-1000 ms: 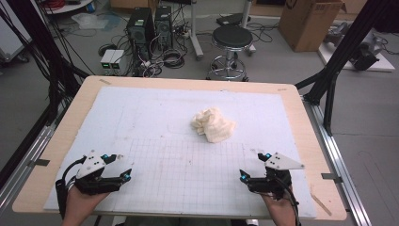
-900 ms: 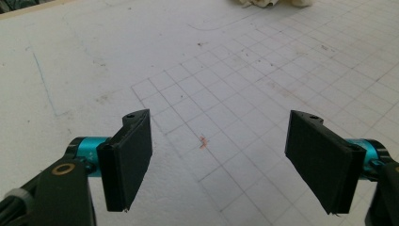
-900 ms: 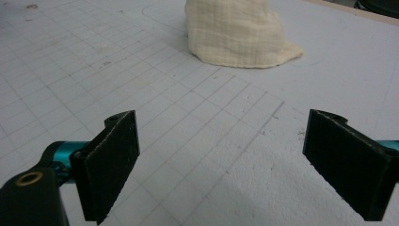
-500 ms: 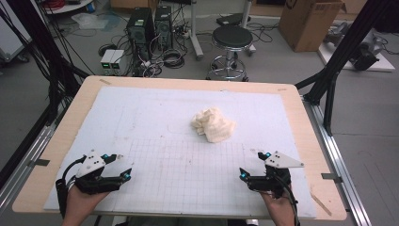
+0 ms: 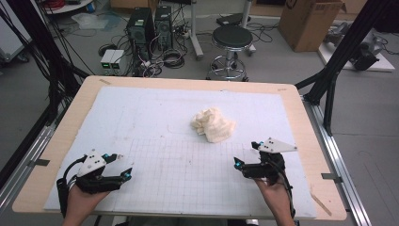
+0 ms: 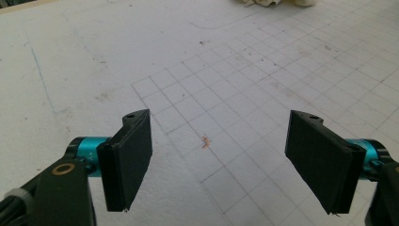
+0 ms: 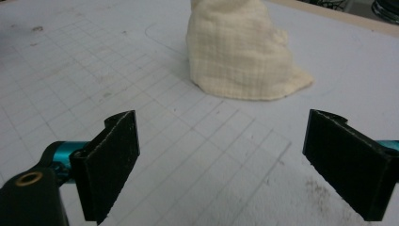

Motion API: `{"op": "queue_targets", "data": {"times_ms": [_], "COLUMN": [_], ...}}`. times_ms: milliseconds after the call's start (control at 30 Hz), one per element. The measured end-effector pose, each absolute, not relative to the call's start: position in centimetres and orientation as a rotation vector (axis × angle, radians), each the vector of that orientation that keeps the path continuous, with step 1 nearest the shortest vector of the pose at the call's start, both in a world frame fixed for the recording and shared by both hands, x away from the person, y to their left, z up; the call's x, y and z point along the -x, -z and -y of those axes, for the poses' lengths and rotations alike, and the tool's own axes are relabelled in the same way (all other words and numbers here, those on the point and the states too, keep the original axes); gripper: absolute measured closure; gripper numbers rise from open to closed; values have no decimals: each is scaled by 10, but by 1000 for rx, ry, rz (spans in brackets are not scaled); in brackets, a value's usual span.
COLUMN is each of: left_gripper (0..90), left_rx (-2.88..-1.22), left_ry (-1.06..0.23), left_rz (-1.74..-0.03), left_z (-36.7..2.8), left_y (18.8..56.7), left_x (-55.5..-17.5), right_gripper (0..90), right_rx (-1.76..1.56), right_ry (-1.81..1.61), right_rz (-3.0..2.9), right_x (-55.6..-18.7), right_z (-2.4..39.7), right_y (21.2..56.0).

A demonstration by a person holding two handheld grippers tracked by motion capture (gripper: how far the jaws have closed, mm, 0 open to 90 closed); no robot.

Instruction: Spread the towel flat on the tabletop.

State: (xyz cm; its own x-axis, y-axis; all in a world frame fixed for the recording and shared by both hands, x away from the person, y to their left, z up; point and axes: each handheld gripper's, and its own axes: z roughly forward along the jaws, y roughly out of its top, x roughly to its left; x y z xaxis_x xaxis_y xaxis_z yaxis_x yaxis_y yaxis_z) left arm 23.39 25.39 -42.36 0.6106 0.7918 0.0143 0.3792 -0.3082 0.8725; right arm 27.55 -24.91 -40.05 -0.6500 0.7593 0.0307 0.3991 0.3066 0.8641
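A crumpled cream cloth [image 5: 213,124] lies in a heap on the white gridded mat [image 5: 155,117], a little right of centre. In the right gripper view the cloth [image 7: 242,52] sits just ahead of my right gripper [image 7: 235,160], whose black jaws stand wide apart with nothing between them. In the high view that right gripper [image 5: 243,157] rests near the mat's front right, a short way in front of the cloth. My left gripper [image 5: 123,167] lies at the front left, far from the cloth, open and empty [image 6: 221,165]. The cloth's edge [image 6: 273,2] peeks in at the top of the left gripper view.
The mat lies on a wooden table [image 5: 56,136] with black frame posts at both sides. Beyond the far edge stand a black stool [image 5: 231,40], computer towers [image 5: 149,23], cables and a cardboard box [image 5: 308,21] on the floor.
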Motion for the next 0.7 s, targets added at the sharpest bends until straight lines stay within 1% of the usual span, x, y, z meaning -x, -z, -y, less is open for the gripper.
{"op": "queue_targets", "data": {"times_ms": [133,233,300,433,533,567,633,700], "left_gripper": [241,241,241,241,241,241,241,241], "left_rx": [-1916,-1915,-1910,-1908,-1909,-1909,-1910,-1913], "left_ry": [-563,-562,-566,-563,-560,-561,-564,-564], "left_rz": [-924,-921,-920,-920,-919,-919,-919,-916], "left_z": [-253,-254,-254,-255,-255,-255,-254,-255], "left_y": [423,422,423,422,422,422,422,422], "left_x": [-234,-234,-233,-234,-234,-234,-234,-233], "right_gripper": [107,107,107,108,154,154,158,166], "right_rx": [-980,-971,-962,-952,-936,-936,-912,-909], "right_ry": [-1276,-1299,-1302,-1285,-1278,-1278,-1262,-1258], "right_rz": [-2204,-2199,-2202,-2210,-2233,-2233,-2244,-2250], "right_x": [-287,-293,-305,-317,-336,-336,-350,-355], "right_z": [238,234,226,216,200,200,186,182], "right_y": [380,373,364,358,351,351,350,351]}}
